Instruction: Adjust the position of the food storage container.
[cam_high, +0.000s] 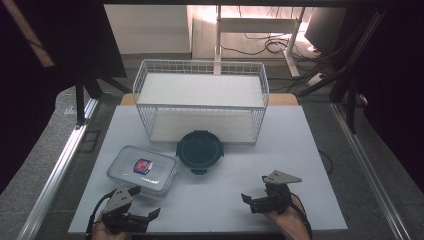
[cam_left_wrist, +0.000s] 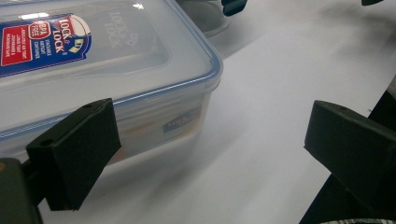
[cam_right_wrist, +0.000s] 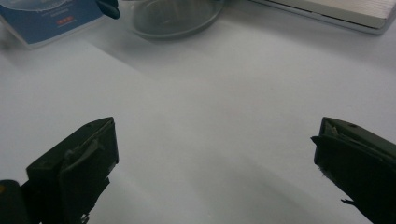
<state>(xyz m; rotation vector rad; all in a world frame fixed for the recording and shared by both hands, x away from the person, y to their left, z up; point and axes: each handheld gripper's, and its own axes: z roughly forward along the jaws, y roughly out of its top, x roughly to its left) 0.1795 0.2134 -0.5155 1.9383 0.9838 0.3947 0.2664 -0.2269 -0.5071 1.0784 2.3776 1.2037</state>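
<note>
A clear rectangular food box (cam_high: 142, 169) with a blue-rimmed lid and a red and blue label lies at the left of the white table sheet (cam_high: 300, 150). Beside it to the right stands a round container with a dark lid (cam_high: 199, 148). My left gripper (cam_high: 145, 201) is open just in front of the box's near right corner. In the left gripper view the box (cam_left_wrist: 107, 51) is close by the left jaw, and that gripper (cam_left_wrist: 210, 112) holds nothing. My right gripper (cam_high: 254, 188) stands open over bare sheet at the front right, with its jaws (cam_right_wrist: 215, 126) empty.
A white wire basket (cam_high: 200, 67) with a flat white floor stands at the back of the table, right behind the round container (cam_right_wrist: 175, 16). Metal rails run along both sides of the table. Cables and a desk frame lie beyond.
</note>
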